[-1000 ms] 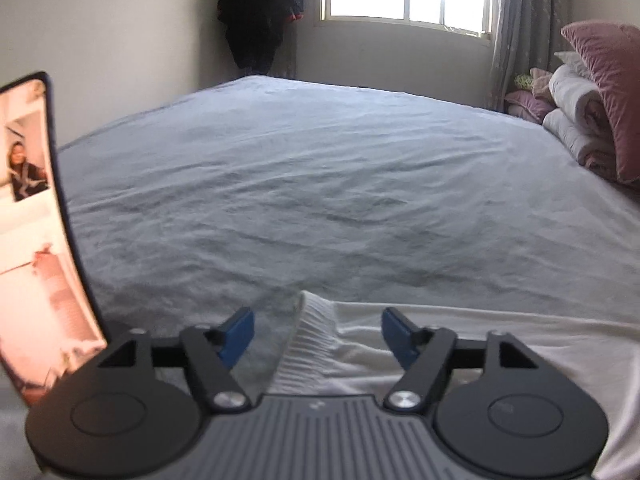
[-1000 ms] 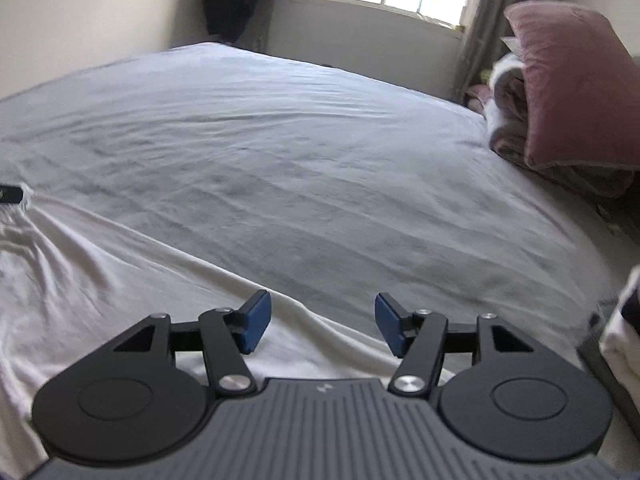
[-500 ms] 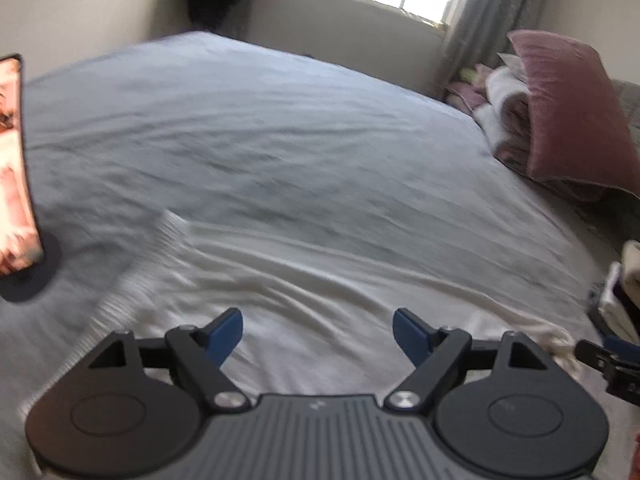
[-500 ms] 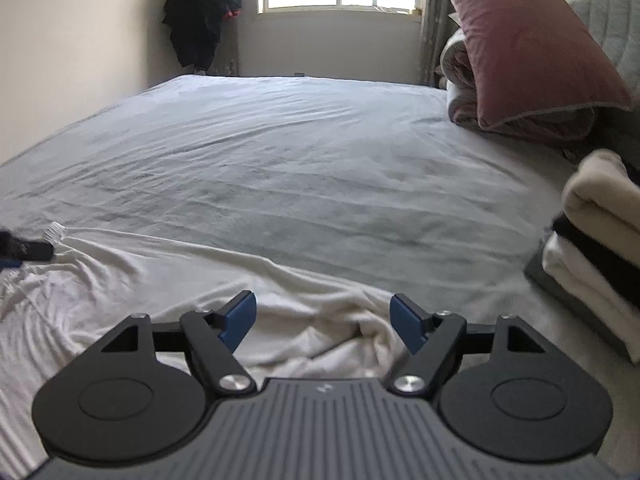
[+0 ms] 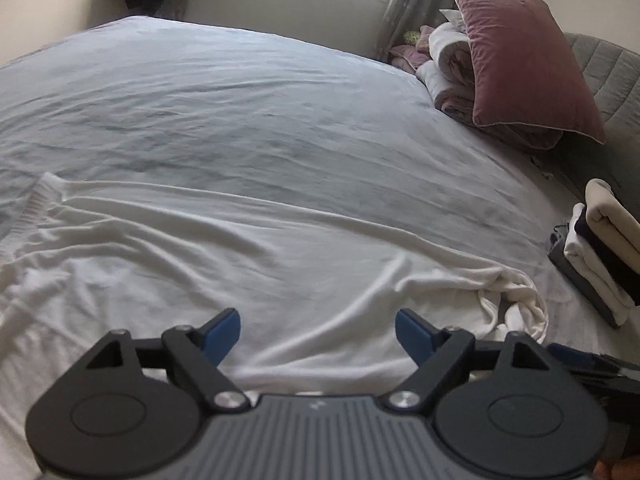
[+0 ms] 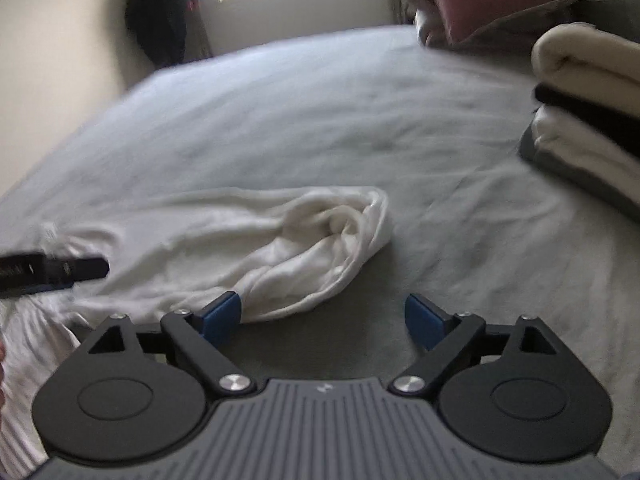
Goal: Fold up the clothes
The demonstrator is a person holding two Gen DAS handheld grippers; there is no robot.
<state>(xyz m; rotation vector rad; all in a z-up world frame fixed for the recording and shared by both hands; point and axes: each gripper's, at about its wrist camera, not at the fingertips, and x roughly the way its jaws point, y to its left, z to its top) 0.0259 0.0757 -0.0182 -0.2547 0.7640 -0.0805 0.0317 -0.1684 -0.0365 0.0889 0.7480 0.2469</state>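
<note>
A white garment (image 5: 248,264) lies spread and wrinkled across the grey bed (image 5: 240,100), its ribbed hem (image 5: 38,200) at the far left. My left gripper (image 5: 318,330) hovers over the garment's near edge, open, with only cloth below it. The garment's other end is bunched into a lump (image 6: 328,240). My right gripper (image 6: 324,316) sits just short of that lump, jaws opening, with bare sheet between them; its left fingertip (image 6: 222,314) is right at the cloth's edge. A left gripper finger (image 6: 52,270) shows at the left of the right wrist view.
A stack of folded clothes (image 6: 592,112) stands on the bed to the right, close to the bunched end. A pink pillow (image 5: 528,64) and rolled quilts lean at the grey headboard (image 5: 600,72). Dark clothes (image 6: 164,20) hang in the far corner by the window.
The left wrist view swung right, from the ribbed hem to the garment's middle. The right gripper's jaws spread wider, the view rolled, and the bunched end came in front of it.
</note>
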